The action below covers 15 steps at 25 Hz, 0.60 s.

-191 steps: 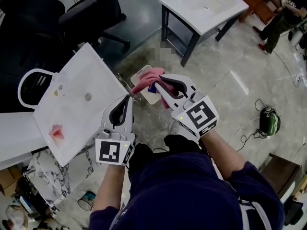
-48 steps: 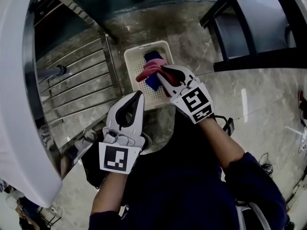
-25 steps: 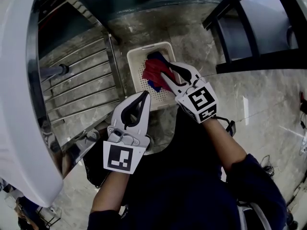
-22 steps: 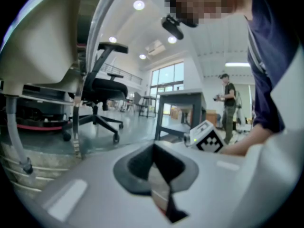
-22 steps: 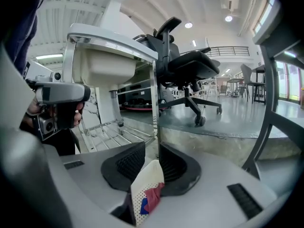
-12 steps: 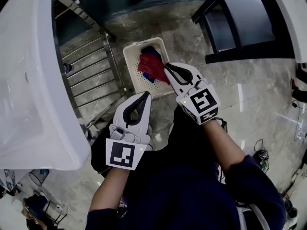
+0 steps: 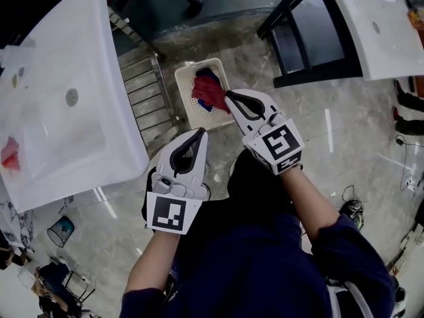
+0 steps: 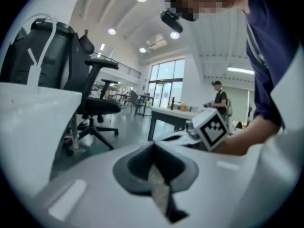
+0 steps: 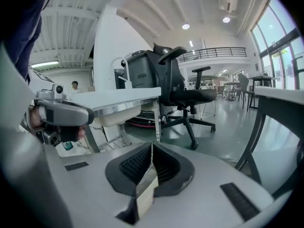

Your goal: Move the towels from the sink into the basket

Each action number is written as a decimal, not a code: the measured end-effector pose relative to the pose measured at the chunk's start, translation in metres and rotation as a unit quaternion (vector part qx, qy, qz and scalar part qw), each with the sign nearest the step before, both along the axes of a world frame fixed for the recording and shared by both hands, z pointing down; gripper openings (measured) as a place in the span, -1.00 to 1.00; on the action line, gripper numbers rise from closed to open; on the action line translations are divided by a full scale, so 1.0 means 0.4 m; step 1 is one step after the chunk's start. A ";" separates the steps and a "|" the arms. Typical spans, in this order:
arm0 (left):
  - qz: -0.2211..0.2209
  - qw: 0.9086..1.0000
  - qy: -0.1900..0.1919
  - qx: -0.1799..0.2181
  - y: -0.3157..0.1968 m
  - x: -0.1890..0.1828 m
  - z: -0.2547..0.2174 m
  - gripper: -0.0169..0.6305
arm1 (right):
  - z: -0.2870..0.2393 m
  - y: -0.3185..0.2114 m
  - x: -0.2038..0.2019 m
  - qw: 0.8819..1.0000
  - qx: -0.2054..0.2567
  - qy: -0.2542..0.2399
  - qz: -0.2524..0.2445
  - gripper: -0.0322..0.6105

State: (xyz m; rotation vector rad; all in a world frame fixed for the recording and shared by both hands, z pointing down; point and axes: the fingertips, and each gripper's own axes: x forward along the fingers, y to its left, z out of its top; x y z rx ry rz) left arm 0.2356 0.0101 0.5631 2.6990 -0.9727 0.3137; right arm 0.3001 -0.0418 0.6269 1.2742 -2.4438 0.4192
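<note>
My left gripper (image 7: 200, 132) and right gripper (image 7: 229, 95) are closed and empty, since the red towel (image 7: 209, 93) lies in the far basket (image 7: 179, 86); the pink towel (image 7: 9, 154) awaits in the left sink (image 7: 73, 144).

the basket (image 7: 180, 91) on the floor is cream, with a pattern of small holes in its bottom. inside it a red towel (image 7: 209, 93) lies over a dark blue towel (image 7: 212, 73). the sink (image 7: 59, 131) at the left is white, and the pink-red towel (image 7: 9, 154) lies in it. the floor (image 7: 358, 138) is grey-beige stone with pale veins. the person's sleeve (image 7: 344, 244) is dark navy. the desk (image 7: 384, 45) at the far right has a white top and black legs.
</note>
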 end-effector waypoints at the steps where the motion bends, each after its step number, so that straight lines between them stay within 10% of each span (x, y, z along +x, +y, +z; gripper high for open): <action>1: -0.001 1.000 0.000 0.000 0.001 0.000 -0.024 -0.94 | -0.026 0.003 0.001 1.000 0.001 0.001 -0.001 -0.85; 15: -0.020 1.000 -0.011 0.012 0.032 0.019 -0.344 -0.94 | -0.337 0.085 0.075 1.000 -0.005 -0.005 0.001 -0.87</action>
